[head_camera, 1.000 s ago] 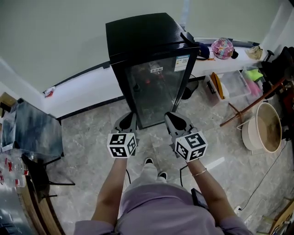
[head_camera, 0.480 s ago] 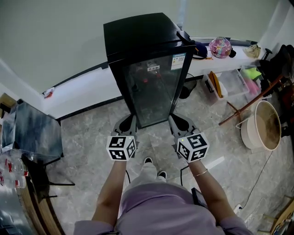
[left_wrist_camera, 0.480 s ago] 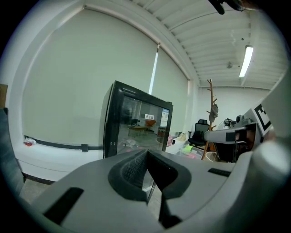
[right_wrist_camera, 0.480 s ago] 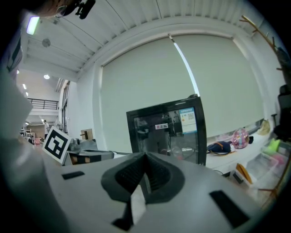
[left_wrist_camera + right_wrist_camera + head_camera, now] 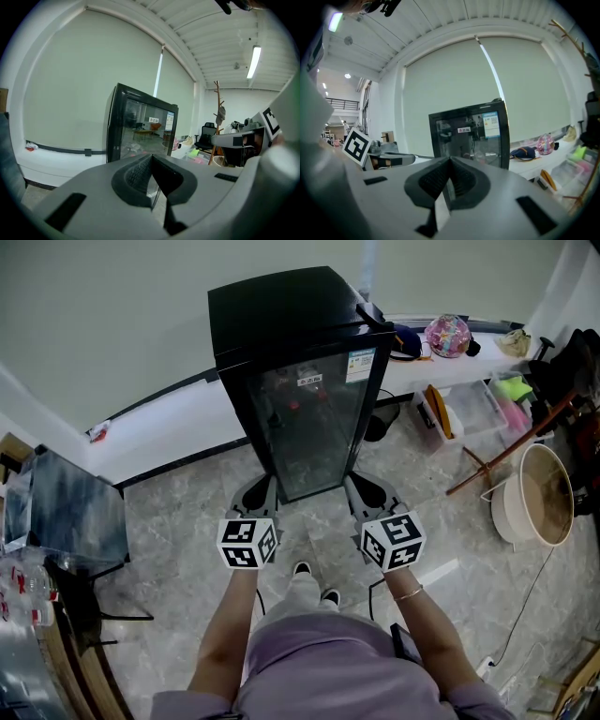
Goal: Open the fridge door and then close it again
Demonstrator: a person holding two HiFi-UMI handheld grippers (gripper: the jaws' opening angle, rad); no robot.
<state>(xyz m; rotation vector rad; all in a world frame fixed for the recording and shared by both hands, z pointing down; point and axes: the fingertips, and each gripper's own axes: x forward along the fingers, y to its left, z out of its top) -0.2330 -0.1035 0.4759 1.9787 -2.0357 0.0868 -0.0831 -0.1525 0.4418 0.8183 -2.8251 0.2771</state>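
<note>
Left tongs [image 5: 260, 489] and right tongs [image 5: 364, 488] are both pinched closed on nothing, near the closed fridge door [image 5: 309, 427].

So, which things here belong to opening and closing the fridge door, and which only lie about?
For the job:
- fridge
- its glass door, closed
- left gripper and right gripper, both shut and empty

Lying about:
- round basin
- pink patterned bag
- clear plastic box
- dark table

Ahead of me, open grey tiled floor [image 5: 187, 512] reaches the tall black glass-doored fridge [image 5: 305, 418]; clear plastic storage bins [image 5: 473, 407] crowd its right side.
</note>
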